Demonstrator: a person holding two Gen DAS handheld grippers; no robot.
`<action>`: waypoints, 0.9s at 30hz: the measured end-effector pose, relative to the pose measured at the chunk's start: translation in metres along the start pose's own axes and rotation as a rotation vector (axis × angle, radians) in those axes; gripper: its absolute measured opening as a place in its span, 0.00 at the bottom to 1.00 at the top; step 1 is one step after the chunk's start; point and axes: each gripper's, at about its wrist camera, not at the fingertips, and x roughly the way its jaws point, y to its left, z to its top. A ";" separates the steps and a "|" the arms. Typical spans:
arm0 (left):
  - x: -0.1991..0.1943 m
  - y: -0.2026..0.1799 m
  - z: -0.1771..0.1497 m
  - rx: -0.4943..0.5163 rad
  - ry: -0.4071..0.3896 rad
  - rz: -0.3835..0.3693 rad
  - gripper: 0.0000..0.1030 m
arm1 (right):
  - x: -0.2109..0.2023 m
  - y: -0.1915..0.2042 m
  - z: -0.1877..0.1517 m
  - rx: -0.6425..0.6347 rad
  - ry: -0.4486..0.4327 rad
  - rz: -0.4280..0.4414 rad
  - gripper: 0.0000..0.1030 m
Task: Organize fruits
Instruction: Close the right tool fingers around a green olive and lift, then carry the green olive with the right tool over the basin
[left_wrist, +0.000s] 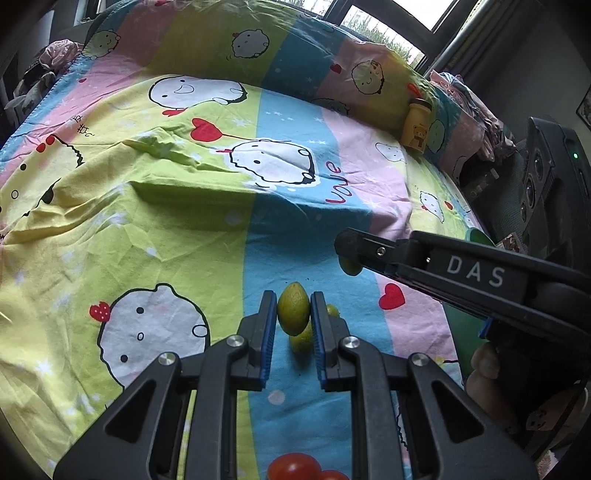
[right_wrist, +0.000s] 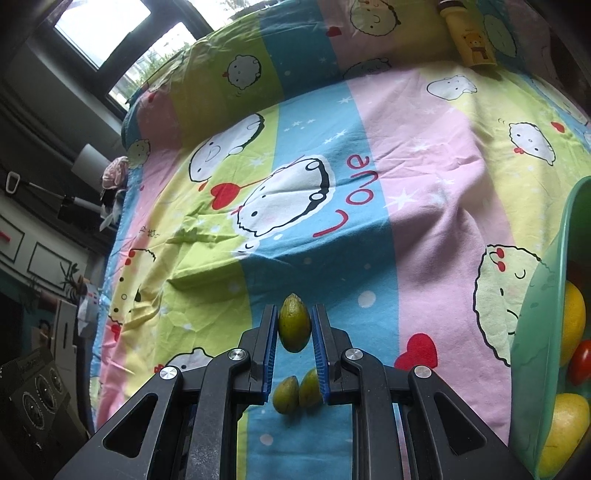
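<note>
The left gripper (left_wrist: 293, 314) pinches a small green oval fruit (left_wrist: 293, 308). The right gripper (right_wrist: 294, 330) likewise clamps another green oval fruit (right_wrist: 294, 328) (two more (right_wrist: 295, 393) lie beneath on the cartoon-print bedsheet (right_wrist: 424, 229)).

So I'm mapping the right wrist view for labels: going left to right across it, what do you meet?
Black speaker → green fruit held in the right gripper → red heart print → green bowl → red tomato inside it.

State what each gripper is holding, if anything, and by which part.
Left gripper: a small green fruit, pinched across its sides. Right gripper: another green fruit, likewise held across its middle.
</note>
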 end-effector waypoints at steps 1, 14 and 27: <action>-0.002 -0.001 0.000 0.002 -0.005 -0.001 0.17 | -0.003 0.000 -0.001 0.002 -0.008 0.002 0.20; -0.026 -0.019 0.000 0.036 -0.061 -0.061 0.17 | -0.048 -0.007 -0.007 0.020 -0.123 0.003 0.20; -0.043 -0.052 -0.002 0.136 -0.113 -0.077 0.17 | -0.093 -0.016 -0.013 0.035 -0.228 -0.050 0.20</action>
